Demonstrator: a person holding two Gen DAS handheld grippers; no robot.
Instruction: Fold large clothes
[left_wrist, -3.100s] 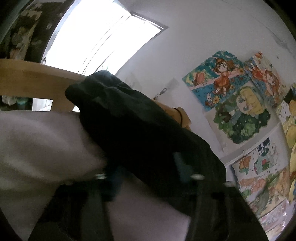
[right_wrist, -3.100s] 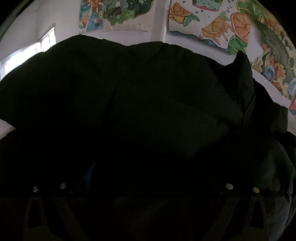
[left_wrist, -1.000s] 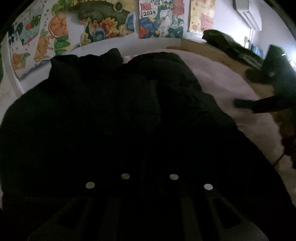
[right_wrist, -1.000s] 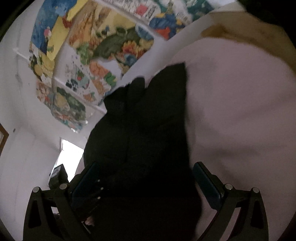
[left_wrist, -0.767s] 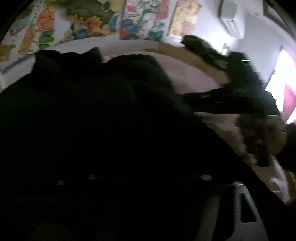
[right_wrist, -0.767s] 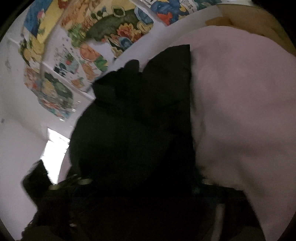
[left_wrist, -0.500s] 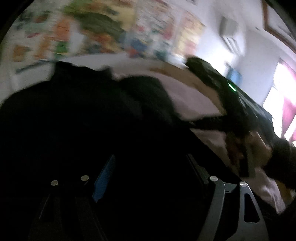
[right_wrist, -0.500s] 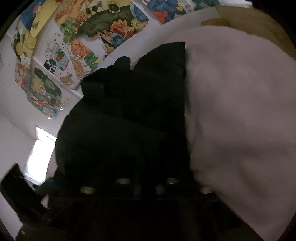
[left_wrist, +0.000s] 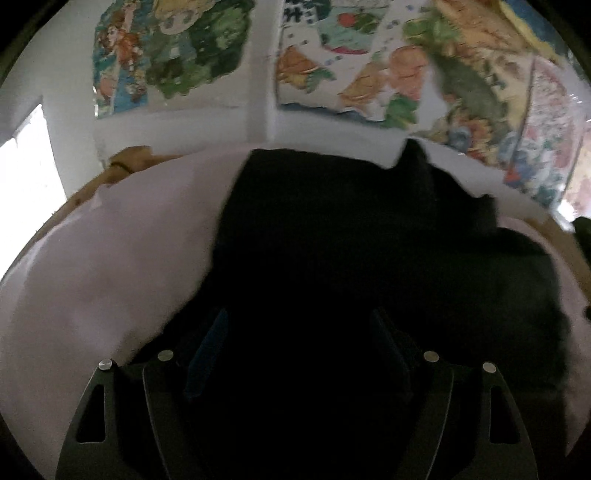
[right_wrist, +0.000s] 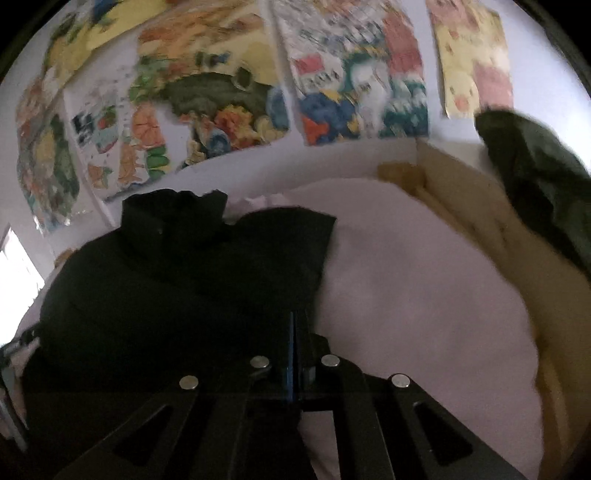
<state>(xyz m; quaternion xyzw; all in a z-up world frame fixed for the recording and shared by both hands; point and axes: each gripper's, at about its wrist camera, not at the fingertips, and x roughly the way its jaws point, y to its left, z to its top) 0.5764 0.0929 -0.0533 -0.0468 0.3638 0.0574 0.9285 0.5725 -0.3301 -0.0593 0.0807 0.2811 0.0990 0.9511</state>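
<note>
Black jacket lay on a white bed, left gripper spread wide over it, right gripper pressed together (whether pinching fabric, unclear) at its edge.

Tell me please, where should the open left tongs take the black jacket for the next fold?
Probably the left side edge of the black jacket, approached from the bare pale sheet. There the fabric ends in a free border, and the left tongs stand open over it.

Both wrist cams low, facing jacket
</note>
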